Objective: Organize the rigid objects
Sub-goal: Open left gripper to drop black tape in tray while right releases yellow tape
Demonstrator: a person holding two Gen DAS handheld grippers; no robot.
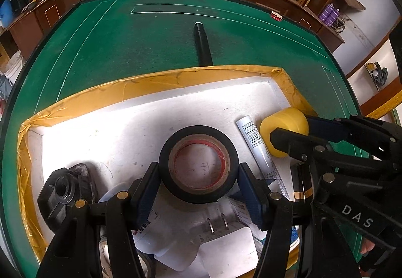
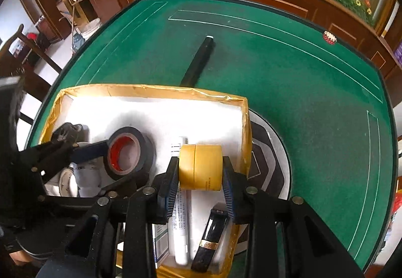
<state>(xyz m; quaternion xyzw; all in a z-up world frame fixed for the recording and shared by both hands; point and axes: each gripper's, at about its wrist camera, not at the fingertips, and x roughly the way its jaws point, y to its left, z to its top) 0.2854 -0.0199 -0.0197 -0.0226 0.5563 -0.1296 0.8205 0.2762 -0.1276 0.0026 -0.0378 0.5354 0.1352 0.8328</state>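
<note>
My left gripper (image 1: 198, 177) is shut on a black tape roll (image 1: 198, 152) with a red-brown core, held above the white tray (image 1: 100, 127). It also shows in the right wrist view (image 2: 125, 152). My right gripper (image 2: 200, 172) is shut on a yellow tape roll (image 2: 201, 166), held over the tray's right side; the roll shows in the left wrist view (image 1: 284, 127). A long black bar (image 1: 202, 42) lies on the green table beyond the tray, also in the right wrist view (image 2: 198, 62).
The tray, edged with yellow tape (image 2: 150, 89), holds a white tube (image 2: 181, 215), a black-and-gold lighter (image 2: 209, 240), a black knob (image 1: 60, 190), a white plug (image 1: 221, 240) and packets. A small red-white object (image 2: 329, 37) sits at the table's far right. Wooden cabinets stand behind.
</note>
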